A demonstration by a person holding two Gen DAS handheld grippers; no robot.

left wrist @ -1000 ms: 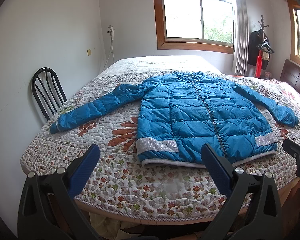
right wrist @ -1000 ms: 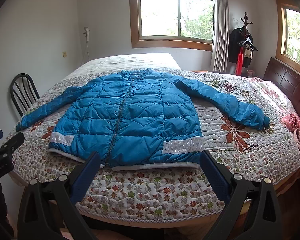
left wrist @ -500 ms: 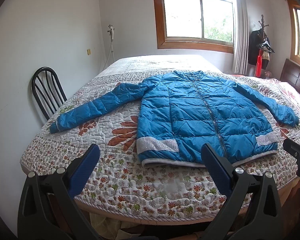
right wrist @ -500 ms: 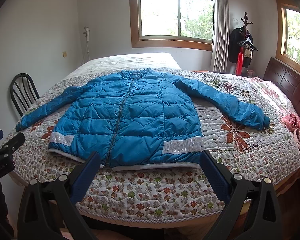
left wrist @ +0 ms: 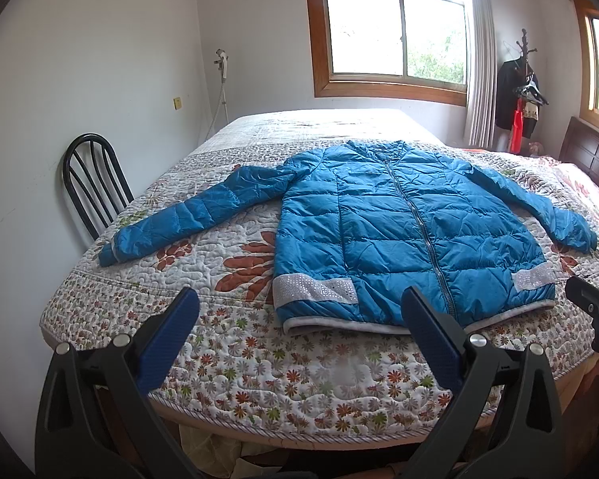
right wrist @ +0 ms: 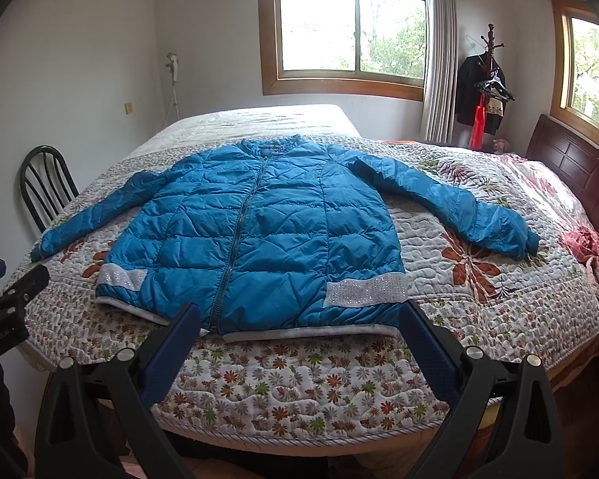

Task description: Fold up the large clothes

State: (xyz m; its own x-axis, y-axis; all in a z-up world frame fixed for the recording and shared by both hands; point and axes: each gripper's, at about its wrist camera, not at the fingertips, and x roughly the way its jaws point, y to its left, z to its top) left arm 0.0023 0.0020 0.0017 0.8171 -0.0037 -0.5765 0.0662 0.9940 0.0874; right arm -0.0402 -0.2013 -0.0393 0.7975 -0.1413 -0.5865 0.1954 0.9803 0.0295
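Note:
A blue quilted puffer jacket [left wrist: 399, 231] [right wrist: 255, 239] lies flat and zipped on the bed, front up, both sleeves spread outward, silver sequin bands near its grey hem. My left gripper [left wrist: 299, 311] hangs open before the bed's near edge, short of the hem's left part. My right gripper [right wrist: 299, 319] is open too, just below the hem's right half. Neither holds anything. In the left wrist view the right gripper's body [left wrist: 595, 311] shows at the right edge; the right wrist view catches the left gripper's body [right wrist: 8, 303] at its left edge.
The bed carries a floral quilt [left wrist: 235, 359] [right wrist: 299, 383]. A black metal chair [left wrist: 94, 183] [right wrist: 44, 183] stands against the left wall. A wooden headboard [right wrist: 571, 159] and pink cloth [right wrist: 591, 247] are on the right. A coat rack [right wrist: 487, 84] stands by the window.

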